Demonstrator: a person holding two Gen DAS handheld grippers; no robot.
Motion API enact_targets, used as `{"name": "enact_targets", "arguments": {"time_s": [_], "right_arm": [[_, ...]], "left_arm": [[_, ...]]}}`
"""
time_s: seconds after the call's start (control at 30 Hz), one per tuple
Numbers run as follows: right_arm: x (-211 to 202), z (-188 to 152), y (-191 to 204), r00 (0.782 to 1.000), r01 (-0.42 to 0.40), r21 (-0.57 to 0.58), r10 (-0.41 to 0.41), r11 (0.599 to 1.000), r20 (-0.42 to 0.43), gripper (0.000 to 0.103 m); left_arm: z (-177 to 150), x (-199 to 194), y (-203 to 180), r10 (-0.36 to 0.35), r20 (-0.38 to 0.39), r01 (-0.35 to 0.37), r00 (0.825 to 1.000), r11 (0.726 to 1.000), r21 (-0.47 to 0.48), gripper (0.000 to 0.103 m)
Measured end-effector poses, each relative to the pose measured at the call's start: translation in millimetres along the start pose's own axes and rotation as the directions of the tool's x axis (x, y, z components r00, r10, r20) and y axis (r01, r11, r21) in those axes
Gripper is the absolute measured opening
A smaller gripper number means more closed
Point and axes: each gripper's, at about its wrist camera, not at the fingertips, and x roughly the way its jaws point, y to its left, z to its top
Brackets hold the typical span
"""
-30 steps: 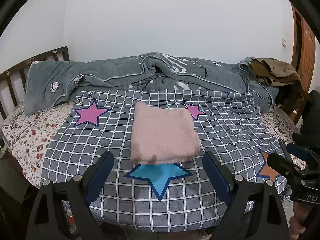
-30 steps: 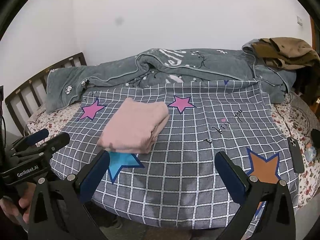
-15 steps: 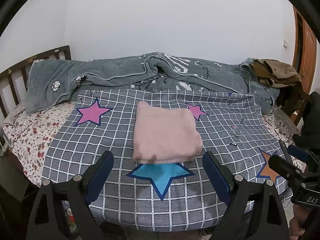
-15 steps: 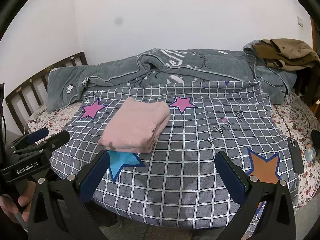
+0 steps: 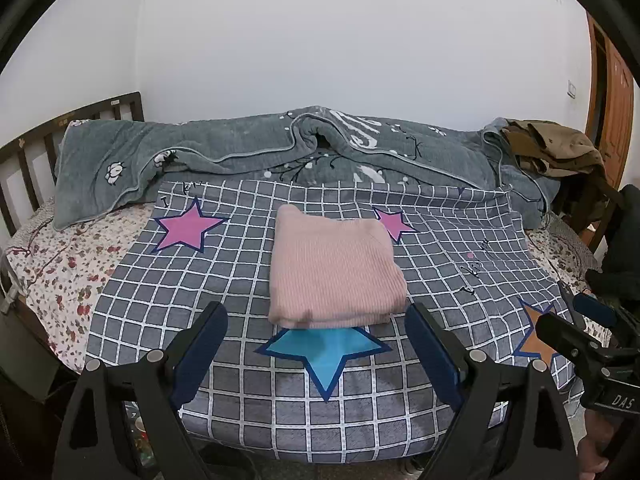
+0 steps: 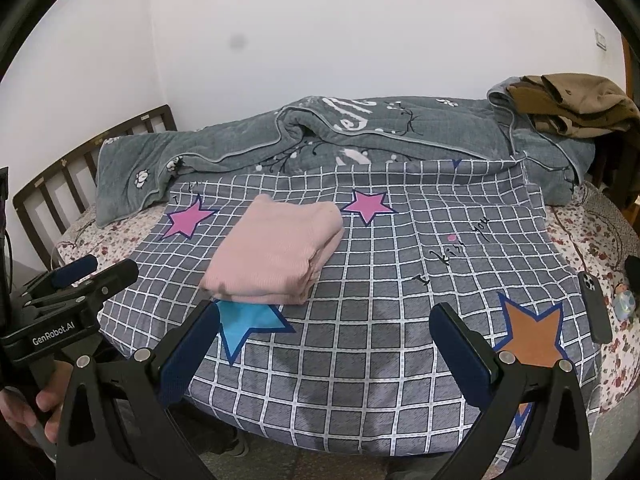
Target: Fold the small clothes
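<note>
The soft pink knitted cloth (image 5: 334, 274), folded into a neat square, lies on the grey checked sheet with coloured stars (image 5: 240, 380), its near edge touching the blue star. A clumsy poke could go wrong: one finger pushing the top layer would slide it off and undo the folds, because the layers are loose. The left claw (image 5: 316, 352) is wide and holds nothing; the cloth sits at twelve o'clock, just past its tips. The right claw (image 6: 324, 352) is wide and empty too; for it, the cloth lies at eleven o'clock, near.
</note>
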Motion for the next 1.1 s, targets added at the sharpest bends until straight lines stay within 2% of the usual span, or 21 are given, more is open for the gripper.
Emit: {"name": "enact_targets", "arguments": {"time_s": [1.1], "right_arm": [[-8.8,0.7,0.5,1.0,-0.009,0.01,0.009,1.0,0.012,0.103]], "left_arm": [[5.2,-3.4,0.6,0.026,0.004,-0.026,1.0,1.0,0.009,0.09]]}}
